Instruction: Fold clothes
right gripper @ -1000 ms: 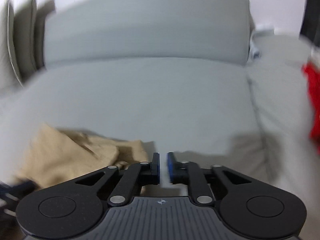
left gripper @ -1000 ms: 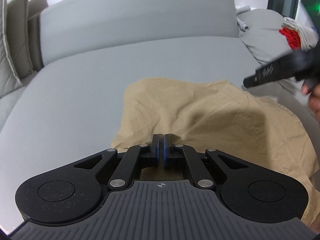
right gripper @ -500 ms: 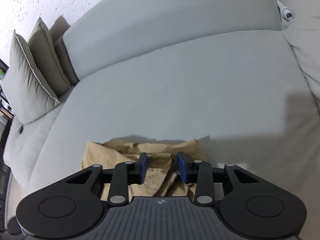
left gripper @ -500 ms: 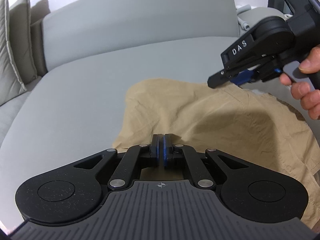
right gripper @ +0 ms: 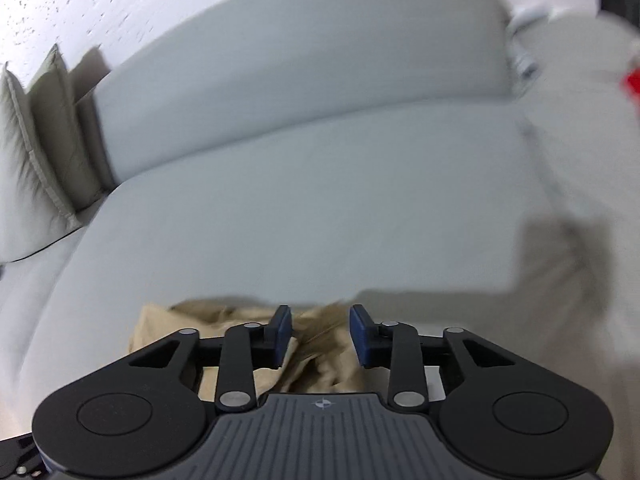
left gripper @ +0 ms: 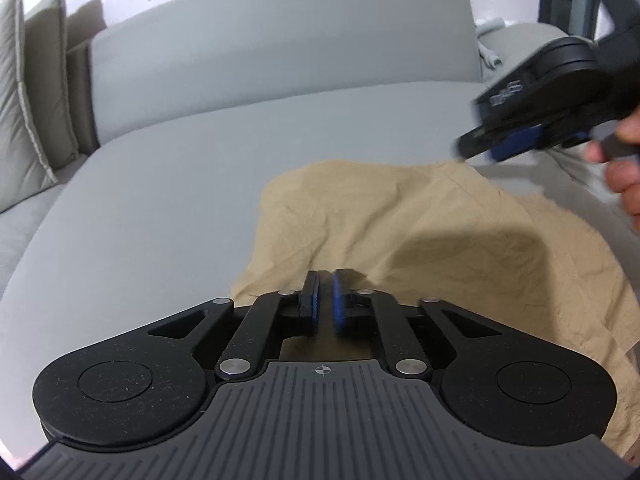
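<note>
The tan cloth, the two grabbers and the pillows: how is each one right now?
tan cloth: rumpled, lying on the grey sofa.
left gripper: jaws opening, small gap, cloth beneath.
right gripper: jaws opening, pads clear of the cloth below.
pillows: upright, leaning at the sofa's end.

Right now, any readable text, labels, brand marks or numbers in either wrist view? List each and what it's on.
White lettering on the side of the right tool, seen in the left wrist view: motion-blurred, cannot be read.
Small crosshair mark, a symbol and not text, on the ribbed body behind the left tool and behind the right tool in its own view.
Tan garment, grey sofa, cushions: no text visible.
</note>
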A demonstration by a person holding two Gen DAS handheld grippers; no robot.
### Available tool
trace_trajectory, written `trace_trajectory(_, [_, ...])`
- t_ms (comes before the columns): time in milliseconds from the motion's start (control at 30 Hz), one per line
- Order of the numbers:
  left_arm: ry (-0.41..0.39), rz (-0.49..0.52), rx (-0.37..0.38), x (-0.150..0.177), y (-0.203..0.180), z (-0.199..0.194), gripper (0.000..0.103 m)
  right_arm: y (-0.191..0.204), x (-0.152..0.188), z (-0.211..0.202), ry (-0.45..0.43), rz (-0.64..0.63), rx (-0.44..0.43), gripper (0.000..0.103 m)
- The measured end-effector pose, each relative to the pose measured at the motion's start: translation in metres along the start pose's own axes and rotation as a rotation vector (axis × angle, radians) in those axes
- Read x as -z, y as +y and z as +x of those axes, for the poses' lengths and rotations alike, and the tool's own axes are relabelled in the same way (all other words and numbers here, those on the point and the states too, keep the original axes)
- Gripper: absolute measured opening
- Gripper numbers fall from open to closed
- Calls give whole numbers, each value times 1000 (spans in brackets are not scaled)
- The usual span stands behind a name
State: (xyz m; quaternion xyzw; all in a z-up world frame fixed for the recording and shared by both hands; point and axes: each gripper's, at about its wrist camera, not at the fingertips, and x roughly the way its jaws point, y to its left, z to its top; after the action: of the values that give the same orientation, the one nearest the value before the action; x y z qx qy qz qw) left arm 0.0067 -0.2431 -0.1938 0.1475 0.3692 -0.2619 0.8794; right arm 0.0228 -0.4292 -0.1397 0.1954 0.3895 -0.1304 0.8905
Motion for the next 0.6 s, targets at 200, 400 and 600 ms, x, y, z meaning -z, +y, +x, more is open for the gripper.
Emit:
trace_trajectory(200, [43, -112, 73, -8, 1, -37, 28, 38, 18, -32, 54, -213, -144, 30])
trace_trajectory(400, [101, -33, 107, 12, -23, -41, 22, 60, 65, -31, 115, -389, -90, 14])
trace_trajectory(600, [144, 23, 115, 10, -29, -38, 23, 19, 81, -49, 186, -385, 116, 15])
